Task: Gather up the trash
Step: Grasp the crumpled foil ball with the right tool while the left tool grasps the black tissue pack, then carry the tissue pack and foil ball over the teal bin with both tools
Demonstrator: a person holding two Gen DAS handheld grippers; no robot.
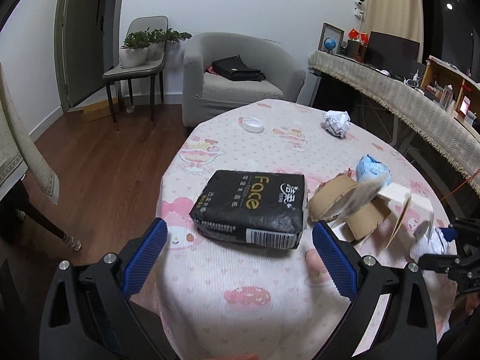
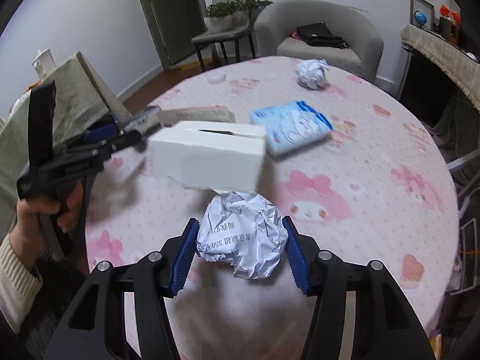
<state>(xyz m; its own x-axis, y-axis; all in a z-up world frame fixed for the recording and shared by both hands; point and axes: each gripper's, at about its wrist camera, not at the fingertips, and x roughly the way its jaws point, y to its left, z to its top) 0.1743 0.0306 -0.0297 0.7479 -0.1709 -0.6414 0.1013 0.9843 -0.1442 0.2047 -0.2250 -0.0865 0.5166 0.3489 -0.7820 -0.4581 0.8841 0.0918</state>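
In the right wrist view my right gripper (image 2: 241, 249) is shut on a crumpled printed paper ball (image 2: 243, 234), with both blue pads against its sides, just above the pink tablecloth (image 2: 375, 156). Beyond it lie a blurred white box (image 2: 207, 156), a blue tissue pack (image 2: 291, 126) and a second paper ball (image 2: 312, 73). My left gripper (image 1: 240, 243) is open, its wide jaws facing a black tissue pack (image 1: 252, 207) without touching it. Torn cardboard pieces (image 1: 345, 207) and the white box (image 1: 402, 198) lie right of that pack.
A small white lid (image 1: 252, 124) sits at the table's far side. The table's left edge drops to a wooden floor (image 1: 99, 162). A grey armchair (image 1: 240, 81) with a black bag, a chair with potted plants (image 1: 135, 60) and a cloth-covered counter (image 1: 405, 96) stand around.
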